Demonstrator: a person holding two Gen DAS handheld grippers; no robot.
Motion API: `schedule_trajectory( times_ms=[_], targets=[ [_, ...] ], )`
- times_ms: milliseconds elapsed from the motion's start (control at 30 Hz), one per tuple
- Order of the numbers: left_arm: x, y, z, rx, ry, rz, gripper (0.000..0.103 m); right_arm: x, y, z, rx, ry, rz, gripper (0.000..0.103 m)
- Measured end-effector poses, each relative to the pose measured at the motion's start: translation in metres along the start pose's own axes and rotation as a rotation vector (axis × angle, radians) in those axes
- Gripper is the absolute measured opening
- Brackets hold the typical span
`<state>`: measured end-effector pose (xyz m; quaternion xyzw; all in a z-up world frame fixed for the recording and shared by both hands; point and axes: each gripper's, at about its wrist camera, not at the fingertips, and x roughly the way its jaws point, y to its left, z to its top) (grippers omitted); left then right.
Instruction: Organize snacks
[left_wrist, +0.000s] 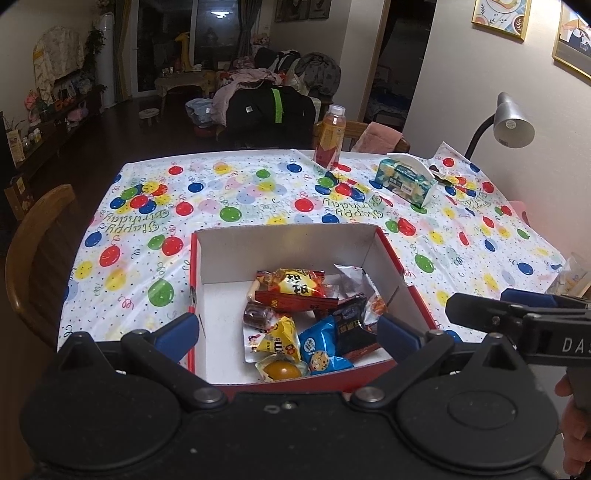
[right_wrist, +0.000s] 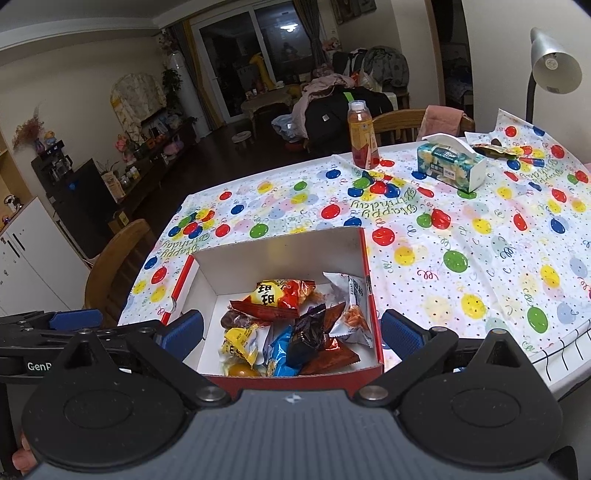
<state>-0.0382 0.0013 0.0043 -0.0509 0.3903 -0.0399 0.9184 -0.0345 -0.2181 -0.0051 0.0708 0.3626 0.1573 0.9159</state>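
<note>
Right now your snacks (left_wrist: 303, 321) lie heaped in the red box (left_wrist: 397, 258), crowded toward its right and near walls, with bare white floor on the left. That box sits on the balloon tablecloth (left_wrist: 221, 199) near the table's front edge, its long axis running away from you toward the far side of the table, open top up. On top of the heap, at the far end, an orange-and-red bag (right_wrist: 282, 295) lies flat with its length across the box; a blue packet (left_wrist: 321, 347) and a yellow one (left_wrist: 282, 338) sit at the near end, with a round orange piece (left_wrist: 280, 369) against the near wall.

Your left gripper (left_wrist: 288, 332) hangs over the near end with its blue pads spread wide, holding nothing. Your right gripper (right_wrist: 291, 332) hangs beside it, likewise spread and empty.

Farther back stand a juice bottle (right_wrist: 364, 134), upright, and a tissue box (right_wrist: 450, 166) to its right, well apart from the red box. A desk lamp (right_wrist: 554, 62) leans in from the right.
</note>
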Motion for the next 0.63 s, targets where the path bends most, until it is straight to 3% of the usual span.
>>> schedule_trajectory(
  times_ms=[633],
  targets=[
    [-0.0024, -0.0090, -0.0001, 0.028, -0.016, -0.023, 0.102, -0.0057, -0.0041, -0.0015, 0.008, -0.011, -0.014, 0.103]
  ],
)
